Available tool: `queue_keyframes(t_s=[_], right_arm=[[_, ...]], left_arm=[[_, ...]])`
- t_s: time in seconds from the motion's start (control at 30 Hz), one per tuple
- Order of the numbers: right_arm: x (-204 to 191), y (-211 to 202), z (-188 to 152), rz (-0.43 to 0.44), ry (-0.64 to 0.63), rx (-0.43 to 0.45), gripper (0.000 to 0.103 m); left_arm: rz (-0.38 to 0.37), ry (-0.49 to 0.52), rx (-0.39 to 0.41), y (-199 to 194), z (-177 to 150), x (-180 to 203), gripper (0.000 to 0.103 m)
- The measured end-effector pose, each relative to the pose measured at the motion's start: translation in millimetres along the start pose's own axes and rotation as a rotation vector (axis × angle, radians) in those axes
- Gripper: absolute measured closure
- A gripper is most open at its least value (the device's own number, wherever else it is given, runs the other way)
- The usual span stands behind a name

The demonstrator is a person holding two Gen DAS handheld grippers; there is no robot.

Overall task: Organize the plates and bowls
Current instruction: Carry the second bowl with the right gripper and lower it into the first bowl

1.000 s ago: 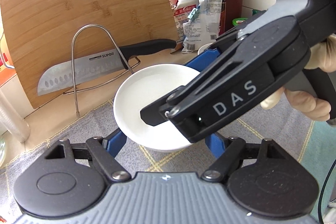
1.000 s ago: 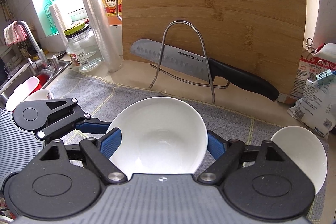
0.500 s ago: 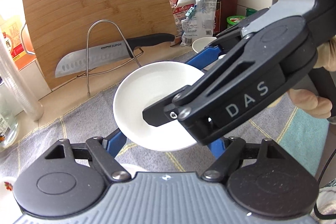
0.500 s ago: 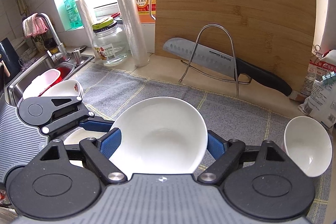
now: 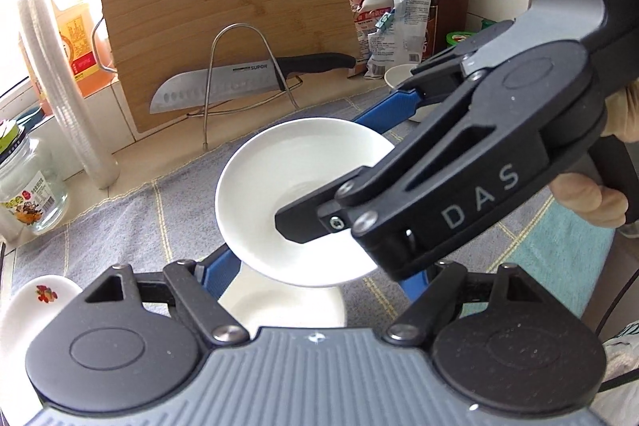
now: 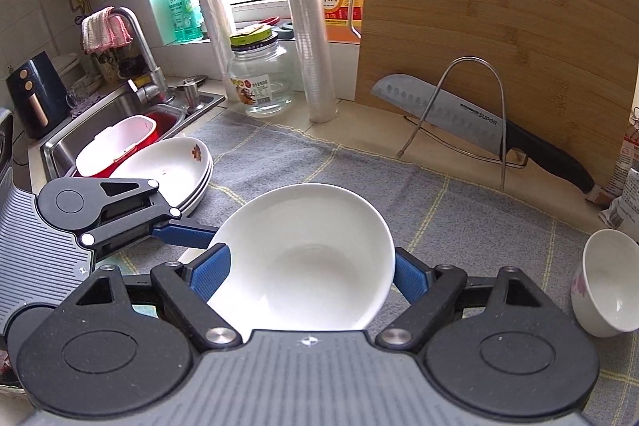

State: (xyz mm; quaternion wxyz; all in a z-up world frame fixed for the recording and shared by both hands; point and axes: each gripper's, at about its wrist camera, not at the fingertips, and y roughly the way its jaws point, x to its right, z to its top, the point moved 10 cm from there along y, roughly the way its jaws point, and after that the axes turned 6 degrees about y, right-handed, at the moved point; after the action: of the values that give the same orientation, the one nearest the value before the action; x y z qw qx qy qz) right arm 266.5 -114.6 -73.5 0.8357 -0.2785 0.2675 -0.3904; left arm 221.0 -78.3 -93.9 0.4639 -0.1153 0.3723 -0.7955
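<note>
A plain white bowl is gripped across its width by my right gripper, whose blue fingers press its rim on both sides. The bowl also shows in the left wrist view, lifted and tilted above another white dish on the grey mat. My left gripper is open, its blue fingers spread on either side below the bowl; whether they touch it I cannot tell. A stack of white plates with a red motif lies left. A small white bowl stands at the right.
A bamboo cutting board, a knife in a wire stand, a glass jar and stacked plastic cups line the back. The sink with a red tub is at the left. Food bags and a bottle stand at the back right.
Both grippers with the white bowl have drawn back and leftward from the cutting board. The plate stack, the sink and the dish beneath have come into view.
</note>
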Motion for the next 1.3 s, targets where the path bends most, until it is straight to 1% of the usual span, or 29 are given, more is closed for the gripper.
queue_keyframes(t_s=[0.27, 0.5, 0.83, 1.3], right_arm=[[-34, 14, -1, 0.044, -0.046, -0.022, 0.013], [-52, 30, -7, 0.06, -0.071, -0.051, 0.013], [-54, 45, -16, 0.043, -0.062, -0.086, 0.013], [-53, 50, -21, 0.032, -0.058, -0.098, 0.013]], left_arm=[[0.041, -0.047, -0.022, -15, -23, -14, 0.022], [0.058, -0.07, -0.047, -17, -41, -23, 0.022], [0.044, -0.067, -0.063, -9, -49, -25, 0.022], [0.039, -0.071, -0.061, -9, -50, -27, 0.019]])
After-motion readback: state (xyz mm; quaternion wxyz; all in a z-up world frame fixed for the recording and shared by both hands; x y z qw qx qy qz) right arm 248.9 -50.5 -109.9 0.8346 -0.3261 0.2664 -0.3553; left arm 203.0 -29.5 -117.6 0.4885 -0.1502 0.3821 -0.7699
